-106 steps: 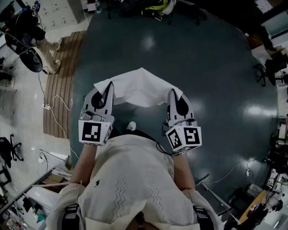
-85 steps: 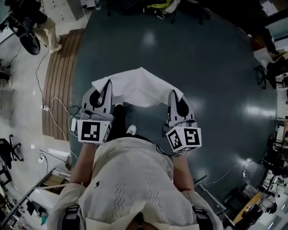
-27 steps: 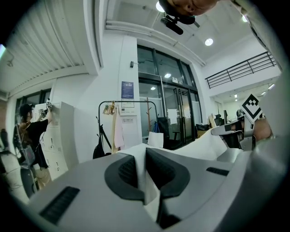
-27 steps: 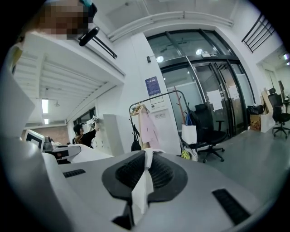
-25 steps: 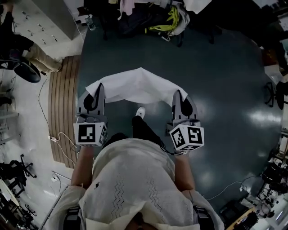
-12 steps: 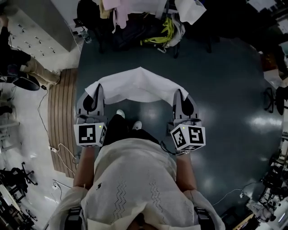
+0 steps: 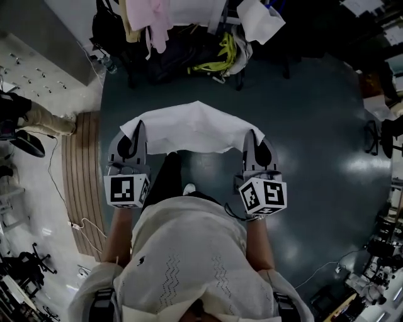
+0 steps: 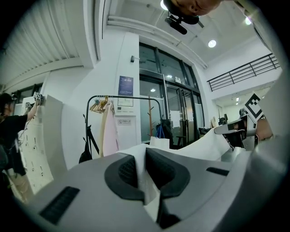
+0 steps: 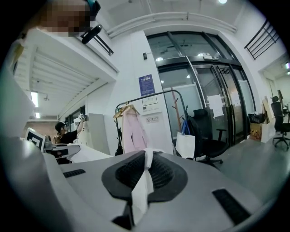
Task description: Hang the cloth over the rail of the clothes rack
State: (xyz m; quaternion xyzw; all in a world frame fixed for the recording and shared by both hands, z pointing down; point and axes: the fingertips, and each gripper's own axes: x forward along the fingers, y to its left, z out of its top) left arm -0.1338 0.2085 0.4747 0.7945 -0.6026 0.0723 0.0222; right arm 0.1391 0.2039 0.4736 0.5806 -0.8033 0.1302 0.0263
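Observation:
A white cloth point(image 7: 192, 126) is stretched level between my two grippers, in front of the person's body. My left gripper point(image 7: 137, 131) is shut on the cloth's left end, and a fold of the cloth point(image 8: 152, 181) is pinched between its pads. My right gripper point(image 7: 252, 139) is shut on the right end, where a strip of the cloth point(image 9: 144, 183) sticks up from the jaws. The clothes rack point(image 7: 182, 16) stands ahead at the top of the head view, with garments hanging on it. Its black rail point(image 8: 122, 96) shows beyond the left jaws, and the same rail point(image 9: 152, 96) beyond the right.
Pink and cream garments point(image 9: 133, 131) hang on the rack, and a white bag point(image 9: 185, 145) and a black office chair point(image 9: 206, 129) stand beside it. A second person point(image 7: 28, 119) stands at the left by a wooden floor strip point(image 7: 79, 170). Dark floor point(image 7: 315, 126) lies ahead.
The rack has come into view at the top of the head view and drawn closer. Both grippers moved forward with the cloth still stretched between them; the grip is unchanged.

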